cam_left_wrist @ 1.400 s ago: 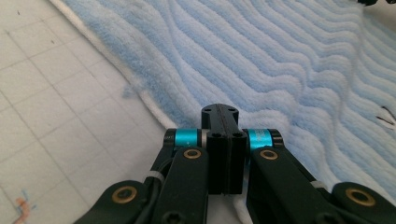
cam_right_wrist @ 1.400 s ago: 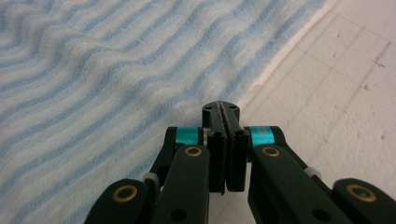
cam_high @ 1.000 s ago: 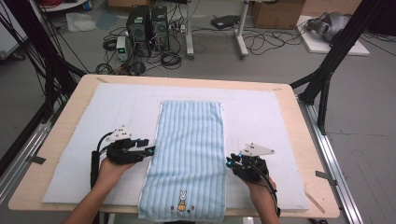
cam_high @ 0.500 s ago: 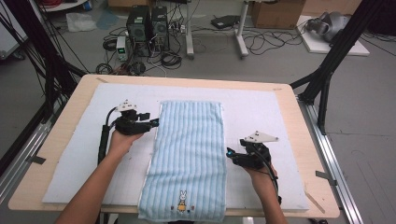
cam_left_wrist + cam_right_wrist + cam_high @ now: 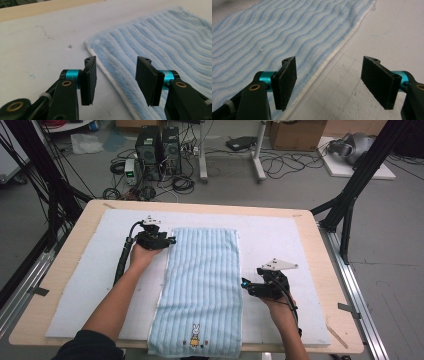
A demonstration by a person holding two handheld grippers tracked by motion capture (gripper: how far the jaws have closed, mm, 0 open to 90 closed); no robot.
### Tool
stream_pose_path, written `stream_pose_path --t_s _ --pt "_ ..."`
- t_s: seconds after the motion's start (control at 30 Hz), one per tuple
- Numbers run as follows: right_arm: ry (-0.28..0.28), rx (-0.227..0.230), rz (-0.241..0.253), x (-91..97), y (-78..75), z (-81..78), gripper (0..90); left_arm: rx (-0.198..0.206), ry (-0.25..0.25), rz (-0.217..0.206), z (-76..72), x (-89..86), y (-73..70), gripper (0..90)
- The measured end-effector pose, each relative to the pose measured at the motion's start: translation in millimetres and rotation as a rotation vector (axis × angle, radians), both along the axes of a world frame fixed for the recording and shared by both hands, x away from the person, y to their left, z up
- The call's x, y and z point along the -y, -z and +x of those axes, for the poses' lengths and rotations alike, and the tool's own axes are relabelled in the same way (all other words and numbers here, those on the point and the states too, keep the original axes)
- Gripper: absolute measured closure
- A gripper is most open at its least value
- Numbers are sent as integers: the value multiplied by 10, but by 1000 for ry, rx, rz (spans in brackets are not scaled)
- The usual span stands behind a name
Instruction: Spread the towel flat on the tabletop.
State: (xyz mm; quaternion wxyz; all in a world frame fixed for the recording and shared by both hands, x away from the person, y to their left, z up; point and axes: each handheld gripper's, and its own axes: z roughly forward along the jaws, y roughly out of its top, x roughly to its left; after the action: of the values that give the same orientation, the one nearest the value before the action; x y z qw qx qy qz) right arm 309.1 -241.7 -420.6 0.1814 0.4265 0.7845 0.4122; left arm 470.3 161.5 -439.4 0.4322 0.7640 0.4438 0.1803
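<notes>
Near edge of the table [image 5: 320, 227]: blue striped towel [image 5: 202, 290] lies flat lengthwise on the white mat [image 5: 90, 285], its near end with a small rabbit print [image 5: 195, 334] hanging slightly over the mat's front edge. Person's forearms enter from the bottom. Right gripper [image 5: 246, 286] sits just off the towel's right edge, about halfway up its length, pointing in at the towel, low over the mat. In the right gripper view the towel [image 5: 287, 32] edge runs diagonally through the gap between the pads [image 5: 285, 82]; jaws stand wide apart, nothing pinched, one pad over the towel, the other over bare mat [image 5: 392, 30]. Right jaws have just been opening a bit further, with the towel edge under the gap but not clamped. Farther up, left gripper [image 5: 171, 240] sits at the towel's left edge near the far left corner, pointing in at it. In the left gripper view the towel [image 5: 160, 45] corner lies ahead and below, white hem passing under the gap; jaws apart, pads [image 5: 88, 80] not pressing on the cloth. Left jaws have just been closing somewhat, nothing gripped. Far end of the towel lies flat, well short of the table's far edge. Beyond the table: floor with computer towers [image 5: 159, 150], cables, a cardboard box [image 5: 295, 132].
</notes>
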Motion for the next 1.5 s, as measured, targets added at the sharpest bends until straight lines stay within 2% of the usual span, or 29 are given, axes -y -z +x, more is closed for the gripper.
stream_pose_path --t_s 0.1,0.27,0.33,0.37,0.43,0.5,0.53,0.63,0.7,0.73,0.8,0.87,0.93,0.97,1.03,1.17,1.27,1.33,1.4,1.47,1.5 --pt "-2 3 3 0 -1 1 282 -7 0 24 26 38 56 563" --pt "-1 3 7 10 -4 3 279 2 13 99 13 127 110 642" --pt "-1 4 6 7 0 6 278 16 32 114 3 172 110 779" --pt "0 3 7 2 0 5 278 25 26 128 0 194 110 855" --pt "-6 3 4 -2 4 8 277 29 -7 144 36 219 104 868" --pt "-3 -1 4 -12 8 3 277 23 -53 136 90 209 106 869" --pt "-4 0 2 -12 10 3 277 14 -72 116 128 200 111 868" --pt "0 -7 7 -13 18 -3 277 15 -104 116 169 187 113 822" --pt "1 0 10 -1 20 7 277 6 -136 75 177 144 110 639" --pt "7 1 19 6 19 14 277 -1 -126 68 173 117 100 566" --pt "15 4 28 15 19 35 281 -16 -94 54 150 67 77 515" --pt "24 4 24 18 20 104 305 -21 -64 31 113 29 61 465" --pt "27 4 29 14 11 197 380 -21 -44 -11 68 -17 37 446" --pt "28 0 29 10 7 241 404 -6 -43 -34 43 -38 31 422" --pt "34 -5 21 -14 3 370 477 -10 -31 -56 8 -76 19 414" --pt "63 -9 -5 -94 37 650 580 -7 -3 -67 -79 -117 -20 409" --pt "83 -43 -24 -170 89 910 594 -14 14 -66 -130 -136 -30 484" --pt "92 -57 -22 -225 109 1023 616 -30 22 -66 -158 -150 -5 534" --pt "100 -54 -44 -299 144 1137 677 -44 17 -67 -177 -152 27 531" --pt "128 -67 -30 -332 200 1209 687 -49 17 -59 -195 -156 41 526" --pt "136 -88 -14 -343 236 1249 686 -54 18 -55 -198 -160 42 524"
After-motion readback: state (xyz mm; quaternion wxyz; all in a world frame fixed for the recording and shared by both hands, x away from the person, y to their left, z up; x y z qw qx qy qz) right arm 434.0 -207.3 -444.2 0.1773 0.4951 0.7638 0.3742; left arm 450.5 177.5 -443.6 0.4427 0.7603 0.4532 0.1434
